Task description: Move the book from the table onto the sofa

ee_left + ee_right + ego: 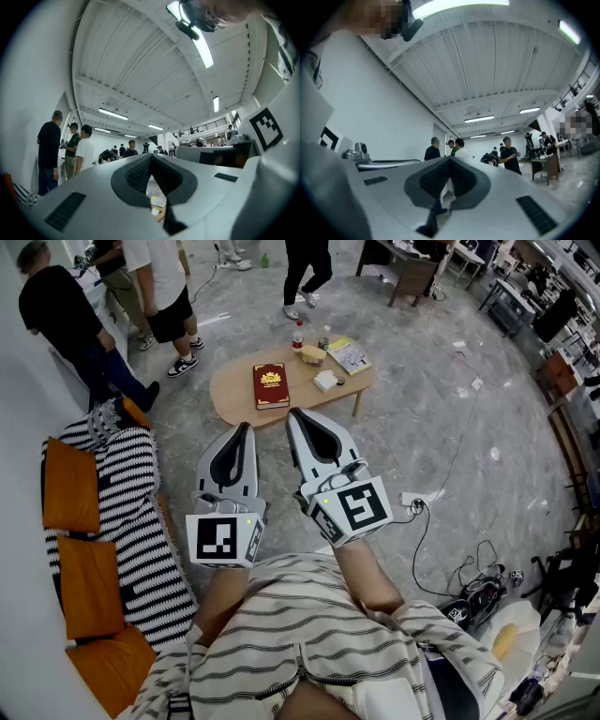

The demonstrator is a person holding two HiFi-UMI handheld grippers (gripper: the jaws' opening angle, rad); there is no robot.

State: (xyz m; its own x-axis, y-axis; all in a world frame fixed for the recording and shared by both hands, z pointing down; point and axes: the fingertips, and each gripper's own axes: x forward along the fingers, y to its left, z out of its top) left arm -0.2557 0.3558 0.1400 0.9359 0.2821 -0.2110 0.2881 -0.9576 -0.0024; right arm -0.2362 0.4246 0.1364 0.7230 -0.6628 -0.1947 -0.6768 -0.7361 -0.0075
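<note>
The left gripper [245,427] and right gripper [294,414] are being held closed and empty, short of the red book [271,385] lying on the wooden table [234,397]. The approach is seemingly being begun, and the jaws will need opening.

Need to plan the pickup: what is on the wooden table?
A red book, a bottle, a jar, a yellow item, a white box, a booklet. The tabletop under them is covered.

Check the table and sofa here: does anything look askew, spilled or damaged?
Nothing stands out. The red book lies flat and closed on the table near upright bottles; nothing looks spilled. The striped sofa has its orange cushions in a row. The left gripper and right gripper are shut, empty, short of the table.
</note>
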